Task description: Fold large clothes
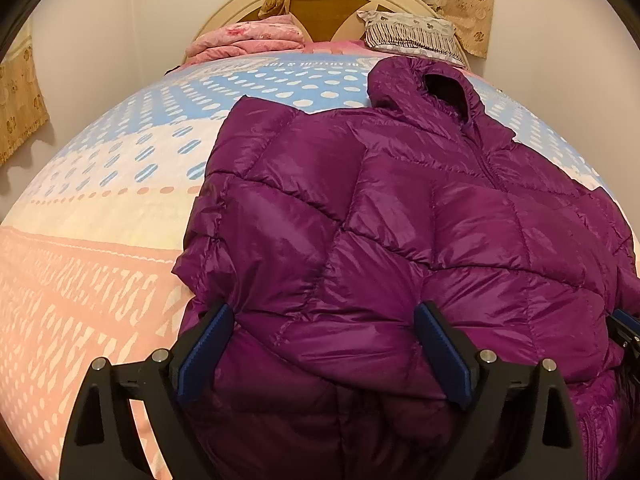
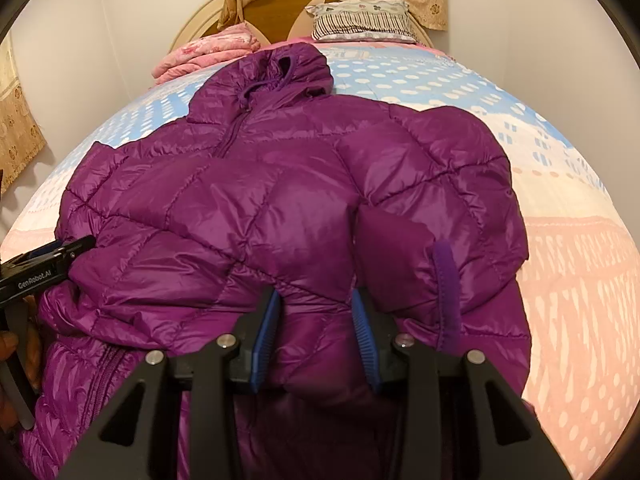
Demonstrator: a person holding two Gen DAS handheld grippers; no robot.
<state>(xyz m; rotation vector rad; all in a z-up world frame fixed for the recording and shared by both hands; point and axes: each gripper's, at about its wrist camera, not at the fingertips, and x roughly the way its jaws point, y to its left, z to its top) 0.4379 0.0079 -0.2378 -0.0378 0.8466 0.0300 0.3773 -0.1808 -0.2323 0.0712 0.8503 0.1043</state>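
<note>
A purple quilted down jacket (image 2: pixel 256 208) lies spread across a bed (image 1: pixel 100 208) with a dotted pastel sheet, hood (image 2: pixel 280 68) toward the headboard at twelve o'clock and both sleeves already laid in over the chest. Judged from this, the fold is at its midpoint: the hem end, nearest the cameras at six o'clock, is gathered for a lengthwise fold toward the hood. The right tongs (image 2: pixel 318 332) are clamped on a bunched ridge of jacket fabric, just beside the elastic-bound cuff (image 2: pixel 446 296) at three o'clock. The left tongs (image 1: pixel 322 344) stand wide apart with puffy fabric bulging between the blue pads (image 1: pixel 204 348), which do not press it. The next move probably calls for the left tongs to take hold again or shift along the hem, so both ends travel evenly and the slippery shell does not slide. No containers are in view; a folded pink quilt (image 1: pixel 248 38) and a striped pillow (image 2: pixel 360 20) sit at the headboard.
</note>
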